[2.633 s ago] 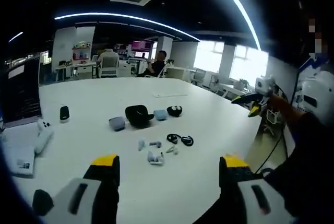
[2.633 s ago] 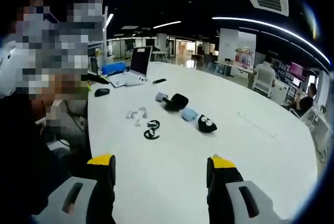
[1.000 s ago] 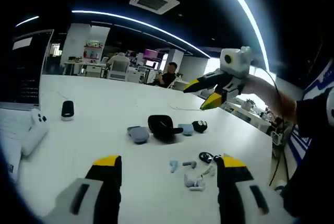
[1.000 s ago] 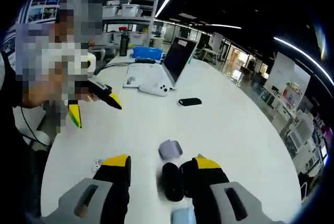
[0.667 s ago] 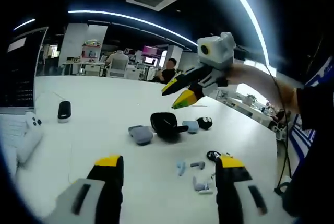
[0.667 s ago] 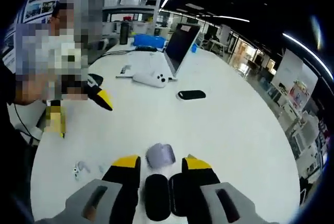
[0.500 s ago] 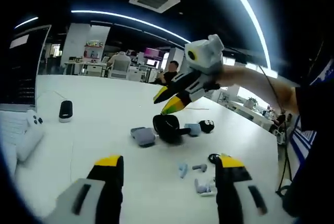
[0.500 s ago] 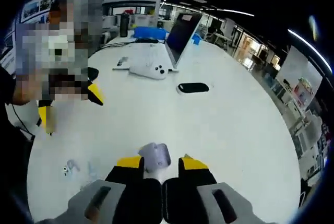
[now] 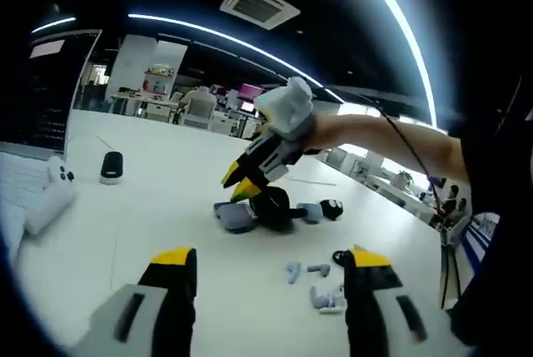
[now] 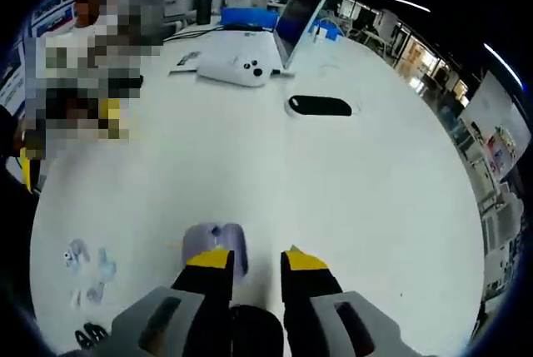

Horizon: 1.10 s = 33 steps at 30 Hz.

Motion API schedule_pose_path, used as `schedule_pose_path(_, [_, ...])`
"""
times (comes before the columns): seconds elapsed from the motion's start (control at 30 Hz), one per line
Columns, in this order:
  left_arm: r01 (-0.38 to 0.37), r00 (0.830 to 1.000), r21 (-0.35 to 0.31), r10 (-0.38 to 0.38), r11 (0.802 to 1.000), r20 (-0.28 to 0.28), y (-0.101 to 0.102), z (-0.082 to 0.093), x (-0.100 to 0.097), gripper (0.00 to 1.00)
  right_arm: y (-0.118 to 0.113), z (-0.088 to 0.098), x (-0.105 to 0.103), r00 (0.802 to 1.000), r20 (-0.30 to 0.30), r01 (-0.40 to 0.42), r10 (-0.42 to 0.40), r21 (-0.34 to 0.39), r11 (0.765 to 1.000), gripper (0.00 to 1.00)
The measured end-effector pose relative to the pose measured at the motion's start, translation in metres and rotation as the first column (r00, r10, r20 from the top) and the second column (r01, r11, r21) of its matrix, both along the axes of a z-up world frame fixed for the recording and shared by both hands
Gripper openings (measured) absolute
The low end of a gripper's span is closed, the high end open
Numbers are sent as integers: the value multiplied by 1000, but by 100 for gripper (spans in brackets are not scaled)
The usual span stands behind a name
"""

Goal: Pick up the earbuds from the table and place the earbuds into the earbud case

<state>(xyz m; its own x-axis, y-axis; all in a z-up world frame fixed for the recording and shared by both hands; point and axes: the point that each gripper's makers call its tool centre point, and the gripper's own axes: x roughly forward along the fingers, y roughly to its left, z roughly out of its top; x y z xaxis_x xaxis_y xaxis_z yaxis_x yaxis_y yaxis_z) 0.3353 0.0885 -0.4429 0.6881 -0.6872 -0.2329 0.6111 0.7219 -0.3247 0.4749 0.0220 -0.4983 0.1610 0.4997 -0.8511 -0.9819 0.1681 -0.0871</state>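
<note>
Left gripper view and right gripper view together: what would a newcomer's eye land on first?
First, the right hand-held gripper, reaching in from the right of the left gripper view, its yellow tips down at the open black earbud case mid-table. Next, the loose pale earbuds lying on the white table nearer the camera, just inside the left hand-held gripper. In the right gripper view, a grey case sits at the jaw tips.

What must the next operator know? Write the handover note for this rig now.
Left claw: open, empty, above the white table.
Right claw: jaws close together, either side of the black oval earbud case; whether it grips cannot be told.
Pale loose earbuds lie on the table, apart from that case.
Done: no earbud picked up.
Left: pick up the earbuds and put them in the case.
</note>
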Motion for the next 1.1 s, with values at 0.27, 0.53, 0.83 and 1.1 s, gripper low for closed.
schedule_pose_path(0.27, [-12, 1000, -18, 12, 1000, -17, -2, -7, 0, 73, 2, -12, 5, 999, -45, -5, 4, -21, 1000, 15])
schedule_pose_path(0.53, [-7, 1000, -30, 6, 1000, -28, -6, -9, 1, 73, 2, -19, -1, 997, -75, -17, 14, -29, 999, 6])
schedule_pose_path(0.83, [-10, 999, -31, 9, 999, -34, -5, -9, -4, 74, 4, -17, -2, 997, -79, -23, 21, -17, 1000, 2])
schedule_pose_path(1.1, [-6, 1000, -33, 5, 999, -31, -8, -5, -9, 74, 4, -5, -15, 997, 40, -67, 68, -32, 997, 1])
